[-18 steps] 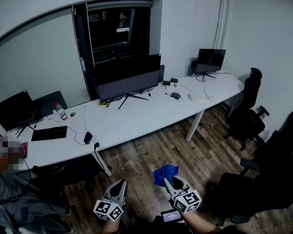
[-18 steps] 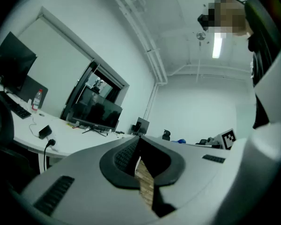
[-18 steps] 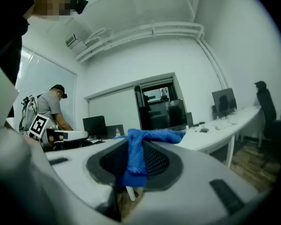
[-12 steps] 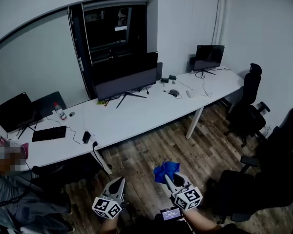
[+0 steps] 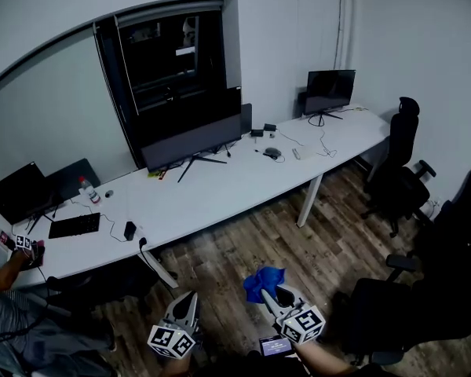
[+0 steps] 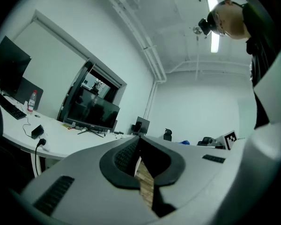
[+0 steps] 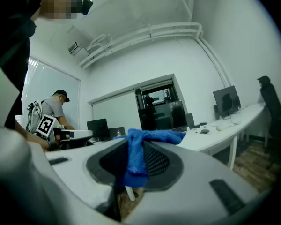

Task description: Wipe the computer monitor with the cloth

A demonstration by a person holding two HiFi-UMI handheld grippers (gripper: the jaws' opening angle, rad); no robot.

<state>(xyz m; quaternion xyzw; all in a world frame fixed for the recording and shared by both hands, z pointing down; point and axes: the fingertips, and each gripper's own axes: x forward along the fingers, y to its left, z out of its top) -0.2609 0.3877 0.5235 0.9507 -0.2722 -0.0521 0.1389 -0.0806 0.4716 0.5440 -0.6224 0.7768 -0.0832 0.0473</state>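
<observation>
Your right gripper (image 5: 275,292) keeps the blue cloth (image 5: 264,279) clamped, left gripper (image 5: 189,297) closed empty; the monitor (image 5: 192,141) has drifted left, wiping unstarted

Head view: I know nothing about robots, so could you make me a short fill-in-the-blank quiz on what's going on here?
1. The right gripper is shut on a cloth coloured ____.
2. The left gripper has its jaws together and grips ____.
3. The wide monitor stands on a long desk whose top is ____.
4. The keyboard lies near the desk's ____ end in the head view.

Missing words: blue; nothing; white; left.
</observation>
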